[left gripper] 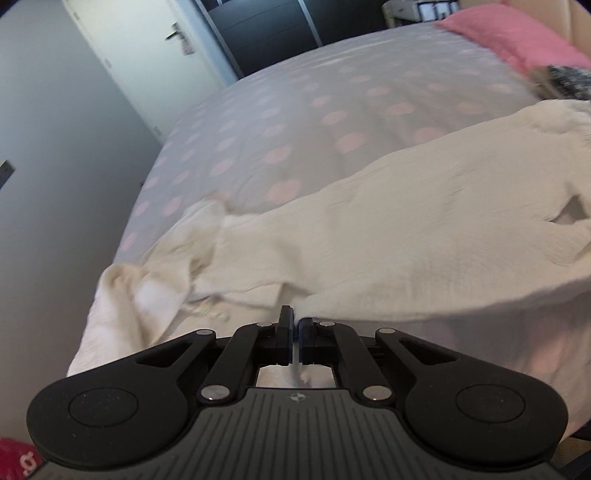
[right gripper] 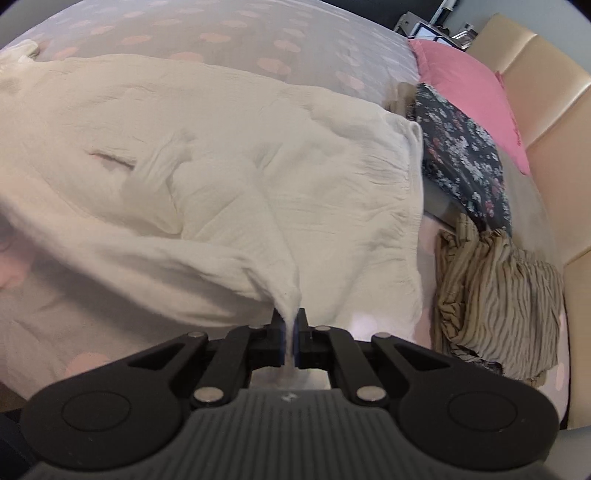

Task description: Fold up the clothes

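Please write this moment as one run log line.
stage: lifting near edge | left tool: shut on cream garment | right tool: shut on cream garment | surface: polka-dot bed

Bedspread [left gripper: 332, 110] pale with pink dots, covering bed. Pink pillow [right gripper: 469, 85] against beige padded headboard [right gripper: 535, 92]. White door [left gripper: 147, 55] with handle at left, dark cabinet [left gripper: 266, 26] beside it.
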`<state>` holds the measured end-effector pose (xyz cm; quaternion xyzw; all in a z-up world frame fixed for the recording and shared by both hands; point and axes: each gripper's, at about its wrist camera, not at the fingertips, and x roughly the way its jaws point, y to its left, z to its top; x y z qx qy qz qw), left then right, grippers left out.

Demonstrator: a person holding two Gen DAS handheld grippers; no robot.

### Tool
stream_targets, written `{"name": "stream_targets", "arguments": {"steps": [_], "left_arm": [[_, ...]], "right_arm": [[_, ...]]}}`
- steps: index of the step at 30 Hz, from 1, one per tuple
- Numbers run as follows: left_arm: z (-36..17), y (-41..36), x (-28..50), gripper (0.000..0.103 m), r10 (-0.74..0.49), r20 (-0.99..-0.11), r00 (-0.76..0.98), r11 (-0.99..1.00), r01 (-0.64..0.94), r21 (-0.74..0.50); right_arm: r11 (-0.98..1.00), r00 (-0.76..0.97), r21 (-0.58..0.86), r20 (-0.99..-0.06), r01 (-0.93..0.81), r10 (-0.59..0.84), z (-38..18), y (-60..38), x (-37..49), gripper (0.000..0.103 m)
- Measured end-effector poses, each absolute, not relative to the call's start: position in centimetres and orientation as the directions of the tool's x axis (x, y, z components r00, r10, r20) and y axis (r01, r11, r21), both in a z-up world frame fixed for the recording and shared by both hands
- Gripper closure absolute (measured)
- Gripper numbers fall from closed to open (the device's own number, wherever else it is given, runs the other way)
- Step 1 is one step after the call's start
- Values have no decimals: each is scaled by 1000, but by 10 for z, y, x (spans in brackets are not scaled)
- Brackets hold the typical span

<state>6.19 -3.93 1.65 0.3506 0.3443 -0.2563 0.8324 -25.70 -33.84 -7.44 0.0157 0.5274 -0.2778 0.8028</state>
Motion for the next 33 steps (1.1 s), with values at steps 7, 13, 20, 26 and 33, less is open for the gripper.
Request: {"name": "stream_targets", "arguments": {"steps": [7,13,20,26,33], "left_arm": [[-1,-5,65,102,-59,-775,629,599,644,476],[8,3,65,102,-69,-753,654,632,613,475],[20,-3,82,102,-44,-691,722,647,547,531],[17,-13,92,102,-48,-680,732,638,546,543],[15,-16,91,102,-37,-676,736,631,542,555]], "right_arm": [[910,281,-272,-889,314,-362,-84,-312,-244,97],[924,301,-182,-909,338,-289,-70,-327,-255,86],[938,324,-216,-897,273,-301,-50,-347,-287,73],[913,278,-396,-892,-103,-356,-71,-344,-308,56],[691,259,-513,-857,-510,-445,-118,-344,-330,54]]}}
